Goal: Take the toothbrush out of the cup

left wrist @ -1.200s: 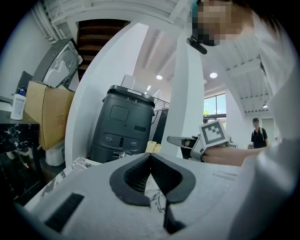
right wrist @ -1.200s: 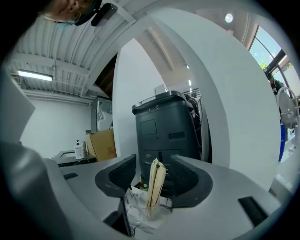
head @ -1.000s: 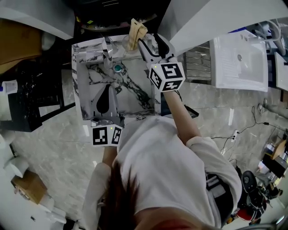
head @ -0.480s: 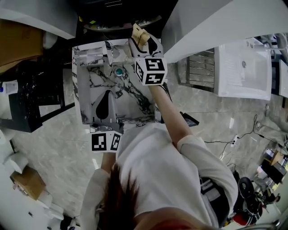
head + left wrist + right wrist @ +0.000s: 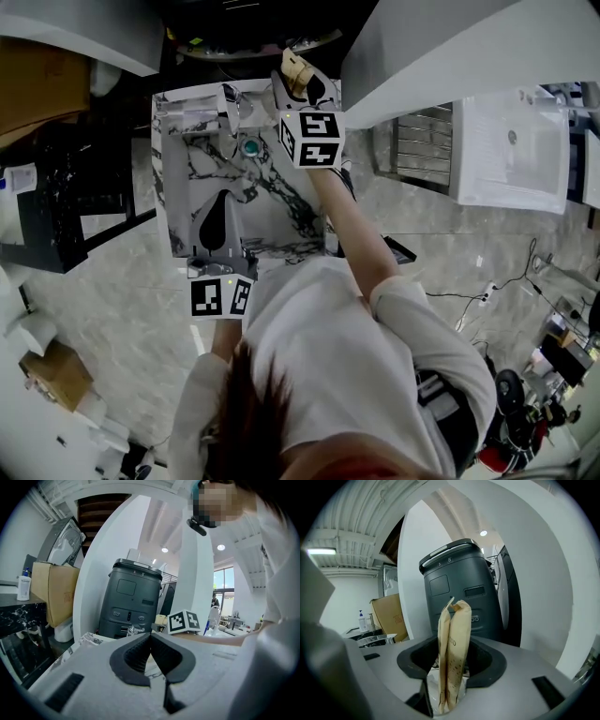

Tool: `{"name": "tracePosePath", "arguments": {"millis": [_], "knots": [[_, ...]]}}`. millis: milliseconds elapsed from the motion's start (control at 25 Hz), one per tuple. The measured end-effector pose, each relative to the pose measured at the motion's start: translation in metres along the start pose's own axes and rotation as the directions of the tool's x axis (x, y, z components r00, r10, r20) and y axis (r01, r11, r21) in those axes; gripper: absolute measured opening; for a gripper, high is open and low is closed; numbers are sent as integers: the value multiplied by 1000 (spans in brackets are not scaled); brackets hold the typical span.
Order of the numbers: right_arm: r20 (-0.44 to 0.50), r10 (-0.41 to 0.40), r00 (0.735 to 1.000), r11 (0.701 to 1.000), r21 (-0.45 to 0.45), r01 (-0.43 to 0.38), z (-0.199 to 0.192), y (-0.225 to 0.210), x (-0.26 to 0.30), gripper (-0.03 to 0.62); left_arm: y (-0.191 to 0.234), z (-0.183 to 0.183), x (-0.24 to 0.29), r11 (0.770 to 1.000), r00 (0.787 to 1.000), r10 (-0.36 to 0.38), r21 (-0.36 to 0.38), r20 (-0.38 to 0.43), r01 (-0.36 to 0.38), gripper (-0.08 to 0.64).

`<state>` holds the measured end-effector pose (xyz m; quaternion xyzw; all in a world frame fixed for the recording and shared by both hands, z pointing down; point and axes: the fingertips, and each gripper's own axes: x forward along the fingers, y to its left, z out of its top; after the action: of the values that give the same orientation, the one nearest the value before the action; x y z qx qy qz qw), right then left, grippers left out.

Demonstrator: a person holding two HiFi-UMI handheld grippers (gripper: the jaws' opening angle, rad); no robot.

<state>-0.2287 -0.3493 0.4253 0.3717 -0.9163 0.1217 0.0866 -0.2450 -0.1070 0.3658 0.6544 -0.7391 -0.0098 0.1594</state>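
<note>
Standing upright in a clear cup [image 5: 462, 691] at the 12 o'clock edge of the marbled counter [image 5: 281, 202], the paper-wrapped toothbrush [image 5: 453, 648] looks light. Its sleeve seems soft and crushable over what is probably a stiff handle. The best hold is likely mid-sleeve, above the rim, so the cup is not dragged up. The right gripper [image 5: 452, 644] reaches out on a stretched arm, nearly level, its jaws wide and just closing round the sleeve without pinching it. The left gripper [image 5: 150, 637] waits at 6 o'clock, jaws together, empty.

The marble sink [image 5: 174, 202] lies open in its middle, but the faucet [image 5: 229, 99] stands close beside the paper-wrapped toothbrush [image 5: 297, 67] at the back edge.
</note>
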Motion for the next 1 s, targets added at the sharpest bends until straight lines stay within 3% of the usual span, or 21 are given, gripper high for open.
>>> {"name": "tracePosePath", "arguments": {"millis": [120,440,1000], "knots": [[-3,18,1000,1000,-4,-18,1,0,1,138,2,0,1,1000,1000,3,0,-2,-3,11],[15,77,997,997,2,-77,2,2,0,97,6,-1,-1,1000,1000,13,-11,3,-13,11],[4,139,990,990,-17,-139,-3,3,-7,114,6,-2,-3,1000,1000,22,-16,2,-22,11]]}}
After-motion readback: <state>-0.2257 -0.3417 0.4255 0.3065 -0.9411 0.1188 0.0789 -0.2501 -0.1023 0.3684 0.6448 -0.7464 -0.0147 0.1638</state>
